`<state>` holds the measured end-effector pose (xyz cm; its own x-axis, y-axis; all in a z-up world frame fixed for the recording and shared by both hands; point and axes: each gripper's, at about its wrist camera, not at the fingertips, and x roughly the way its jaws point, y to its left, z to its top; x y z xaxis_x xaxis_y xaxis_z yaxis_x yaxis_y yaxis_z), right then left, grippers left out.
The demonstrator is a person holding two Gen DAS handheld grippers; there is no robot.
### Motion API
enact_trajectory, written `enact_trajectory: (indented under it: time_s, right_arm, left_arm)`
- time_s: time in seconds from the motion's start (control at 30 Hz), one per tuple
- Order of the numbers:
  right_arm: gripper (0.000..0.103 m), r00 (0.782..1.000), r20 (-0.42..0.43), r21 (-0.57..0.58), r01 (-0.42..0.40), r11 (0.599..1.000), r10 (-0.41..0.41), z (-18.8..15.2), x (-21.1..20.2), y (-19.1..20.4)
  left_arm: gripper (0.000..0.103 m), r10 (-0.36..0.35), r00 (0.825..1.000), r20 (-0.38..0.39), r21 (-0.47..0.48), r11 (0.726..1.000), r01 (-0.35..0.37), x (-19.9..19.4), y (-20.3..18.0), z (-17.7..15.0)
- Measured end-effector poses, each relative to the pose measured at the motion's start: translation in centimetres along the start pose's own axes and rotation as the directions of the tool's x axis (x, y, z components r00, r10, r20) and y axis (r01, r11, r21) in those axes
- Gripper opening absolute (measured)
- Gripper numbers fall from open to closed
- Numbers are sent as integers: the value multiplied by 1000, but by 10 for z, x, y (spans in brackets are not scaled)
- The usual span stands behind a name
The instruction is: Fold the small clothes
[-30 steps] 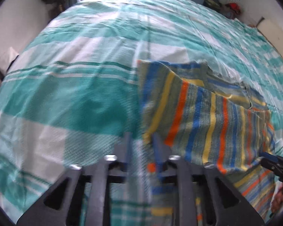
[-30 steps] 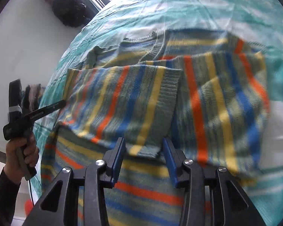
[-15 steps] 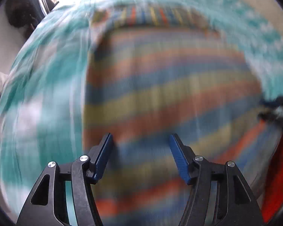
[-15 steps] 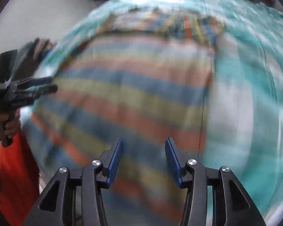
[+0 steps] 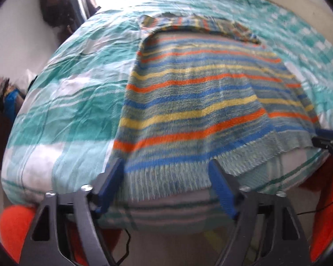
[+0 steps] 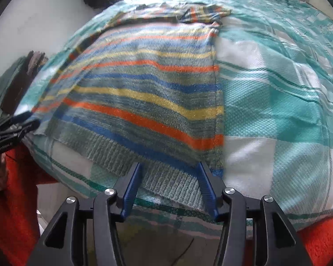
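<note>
I find the left gripper [image 5: 166, 184] released, jaws opening, straddling the ribbed hem of the striped knit sweater [image 5: 202, 102] without pressing it. The sweater lies flat at the near edge of the bed's teal checked bedspread [image 5: 62, 115]. My right gripper [image 6: 169, 186] is likewise released and opening over the hem's right corner.

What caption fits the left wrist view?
Left tongs opening over the hem of a striped sweater lying on a checked bedsheet.

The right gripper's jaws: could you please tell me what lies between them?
The striped sweater's ribbed hem lies between the opening jaws of the right gripper, over the checked bedsheet; the right wrist view shows it.
</note>
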<state>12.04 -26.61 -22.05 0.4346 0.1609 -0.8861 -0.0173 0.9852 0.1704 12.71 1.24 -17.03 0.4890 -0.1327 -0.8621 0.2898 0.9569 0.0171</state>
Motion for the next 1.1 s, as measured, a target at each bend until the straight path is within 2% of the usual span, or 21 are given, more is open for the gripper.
enact_trajectory:
  time_s: [0.27, 0.67, 0.73, 0.83, 0.93, 1.0, 1.1]
  right_arm:
    - [52, 995, 102, 9, 3, 1000, -3, -9, -31, 2]
    - [52, 993, 117, 35, 11, 999, -15, -13, -35, -3]
    - [52, 992, 128, 37, 13, 999, -17, -14, -37, -4]
    - [53, 987, 159, 69, 9, 998, -20, -13, -45, -13]
    - [57, 980, 197, 151, 0, 988, -30, -13, -54, -32]
    - [58, 978, 209, 207, -22, 978, -23, -13, -57, -44]
    - [57, 976, 216, 230, -35, 972, -16, -10, -58, -47]
  left_arm:
    - [82, 46, 999, 22, 20, 999, -46, -8, -2, -7]
    - [82, 66, 998, 12, -29, 997, -66, -9, 6, -8]
    - [82, 54, 998, 29, -55, 997, -52, -14, 11, -7]
    - [86, 42, 997, 62, -149, 988, -32, -21, 32, -7]
    - [88, 24, 997, 67, -287, 958, -4, -21, 63, -7]
    - [87, -6, 998, 67, -314, 949, 27, -17, 77, 4]
    - [85, -2, 996, 92, -251, 968, 25, -15, 78, 42]
